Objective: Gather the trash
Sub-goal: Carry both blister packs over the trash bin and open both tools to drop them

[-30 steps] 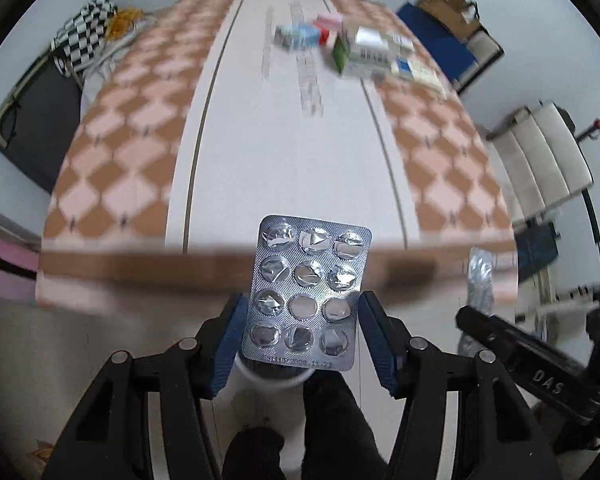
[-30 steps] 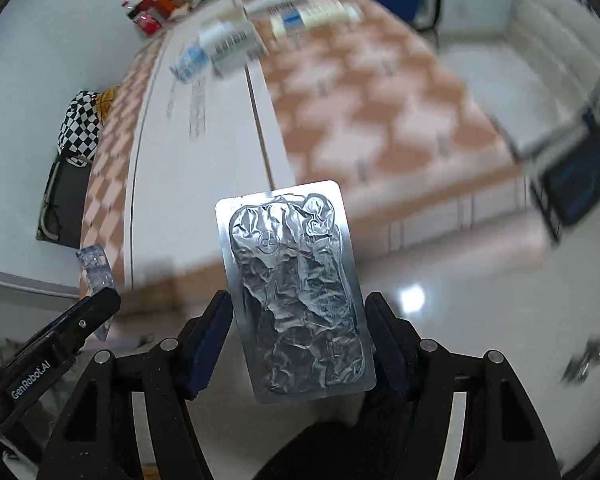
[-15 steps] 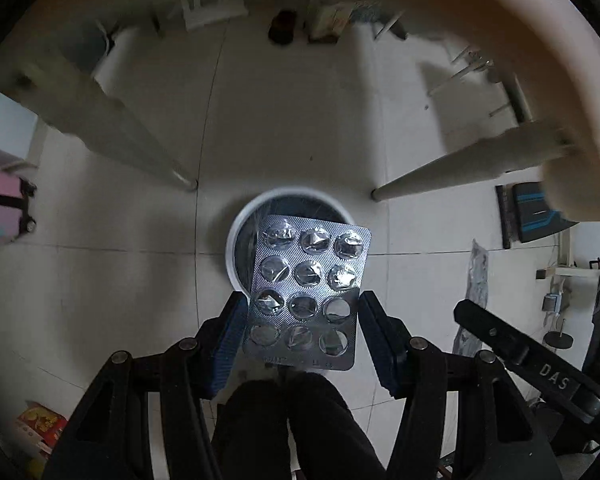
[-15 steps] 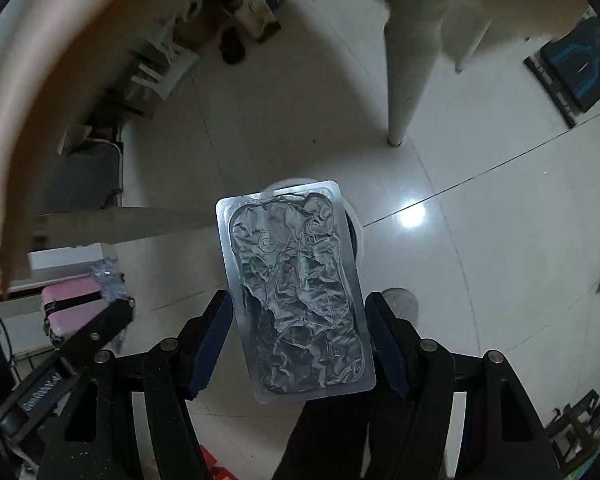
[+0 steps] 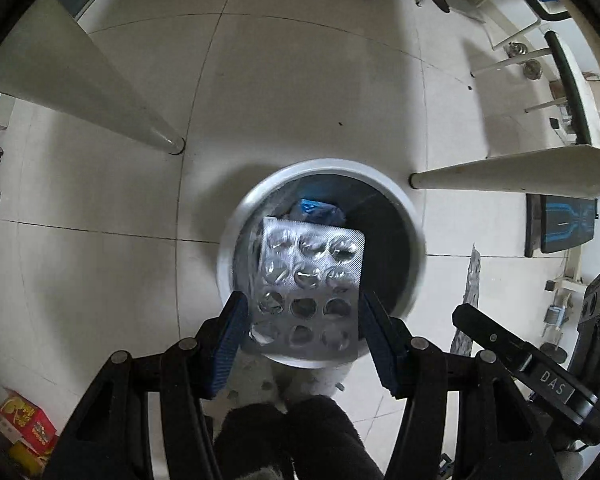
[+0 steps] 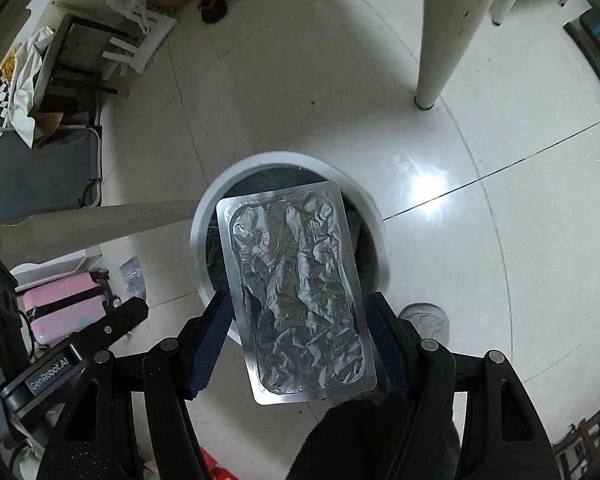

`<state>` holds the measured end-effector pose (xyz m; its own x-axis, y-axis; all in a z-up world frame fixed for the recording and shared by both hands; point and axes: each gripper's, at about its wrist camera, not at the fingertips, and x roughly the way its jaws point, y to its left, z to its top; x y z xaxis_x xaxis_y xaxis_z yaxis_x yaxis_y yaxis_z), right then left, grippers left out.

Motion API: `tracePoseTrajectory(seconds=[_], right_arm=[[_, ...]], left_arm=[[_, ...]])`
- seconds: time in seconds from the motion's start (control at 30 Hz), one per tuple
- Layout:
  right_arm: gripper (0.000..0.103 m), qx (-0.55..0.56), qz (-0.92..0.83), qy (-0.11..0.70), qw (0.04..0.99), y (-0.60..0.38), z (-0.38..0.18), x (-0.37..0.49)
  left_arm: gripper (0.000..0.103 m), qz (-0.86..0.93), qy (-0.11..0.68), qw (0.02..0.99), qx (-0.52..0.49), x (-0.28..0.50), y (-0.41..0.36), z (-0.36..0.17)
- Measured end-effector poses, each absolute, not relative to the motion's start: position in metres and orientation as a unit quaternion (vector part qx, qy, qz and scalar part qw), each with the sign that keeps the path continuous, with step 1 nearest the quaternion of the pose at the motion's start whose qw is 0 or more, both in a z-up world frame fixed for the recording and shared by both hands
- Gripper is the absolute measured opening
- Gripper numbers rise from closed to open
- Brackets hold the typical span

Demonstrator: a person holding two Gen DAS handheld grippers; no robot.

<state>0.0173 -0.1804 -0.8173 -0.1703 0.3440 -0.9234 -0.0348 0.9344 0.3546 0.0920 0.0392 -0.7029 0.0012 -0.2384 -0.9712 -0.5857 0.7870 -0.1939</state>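
My left gripper (image 5: 302,312) is shut on a silver blister pack (image 5: 308,288) with pushed-out pockets, held right over a round white trash bin (image 5: 236,240) with a dark liner and some blue trash inside. My right gripper (image 6: 298,320) is shut on a crumpled silver foil blister sheet (image 6: 296,288), held above the same bin (image 6: 204,224). The right gripper's sheet shows edge-on in the left wrist view (image 5: 470,292).
Two white table legs (image 5: 156,120) (image 5: 480,178) stand on the tiled floor on either side of the bin. A pink suitcase (image 6: 64,312) is at the left, a red box (image 5: 24,424) at the lower left, chairs and clutter farther off.
Both grippers swung down from the tabletop to under the table's edge and have come closer to the bin, which now looks larger. Both packs stay held.
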Motion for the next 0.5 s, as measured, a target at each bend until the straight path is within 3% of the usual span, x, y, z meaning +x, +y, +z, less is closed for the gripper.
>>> tracePoseTrajectory(seconds=[0.07, 0.13, 0.17, 0.2, 0.5], right_arm=[[0.071, 0.11, 0.16, 0.75, 0.632, -0.177, -0.827, 0.019], [0.09, 0.114, 0.17, 0.749, 0.63, -0.172, -0.83, 0.024], [0.098, 0.116, 0.178, 0.747, 0.63, -0.17, -0.83, 0.023], [0.099, 0.116, 0.182, 0.746, 0.63, -0.168, -0.827, 0.023], [0.1, 0.015, 0.176, 0.727, 0.663, -0.158, -0.784, 0.012]], left_arm=[[0.068, 0.139, 0.691, 0.645, -0.293, 0.09, 0.04, -0.701], [0.094, 0.144, 0.689, 0.648, -0.291, 0.086, 0.041, -0.697], [0.097, 0.147, 0.69, 0.648, -0.287, 0.085, 0.041, -0.695], [0.097, 0.15, 0.691, 0.648, -0.283, 0.084, 0.041, -0.692], [0.097, 0.178, 0.687, 0.663, -0.237, 0.064, 0.039, -0.658]])
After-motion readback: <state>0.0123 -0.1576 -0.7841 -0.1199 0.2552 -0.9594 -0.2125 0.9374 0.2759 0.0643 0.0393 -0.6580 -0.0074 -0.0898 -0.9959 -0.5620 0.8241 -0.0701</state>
